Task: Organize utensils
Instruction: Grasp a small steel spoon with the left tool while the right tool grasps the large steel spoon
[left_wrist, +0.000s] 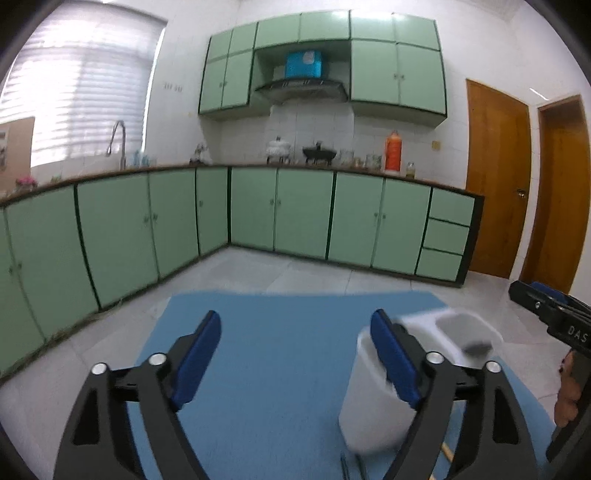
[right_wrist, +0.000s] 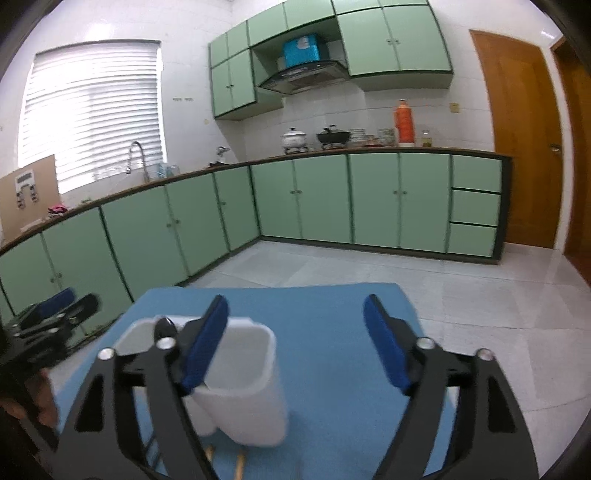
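A white utensil holder (left_wrist: 373, 406) with compartments stands on a blue mat (left_wrist: 280, 354). It also shows in the right wrist view (right_wrist: 247, 384). A dark utensil end (right_wrist: 165, 328) pokes out of its far compartment and shows blurred in the left wrist view (left_wrist: 476, 348). My left gripper (left_wrist: 295, 354) is open and empty, above the mat, left of the holder. My right gripper (right_wrist: 295, 350) is open and empty, right of the holder. Wooden and metal utensil ends (right_wrist: 240, 465) lie on the mat at the holder's near side, mostly hidden.
The blue mat (right_wrist: 332, 332) covers a surface above a grey tiled floor (right_wrist: 480, 295). Green cabinets (left_wrist: 295, 210) and a counter with pots line the far walls. Wooden doors (left_wrist: 498, 177) stand at the right. The other gripper (left_wrist: 554, 314) shows at the right edge.
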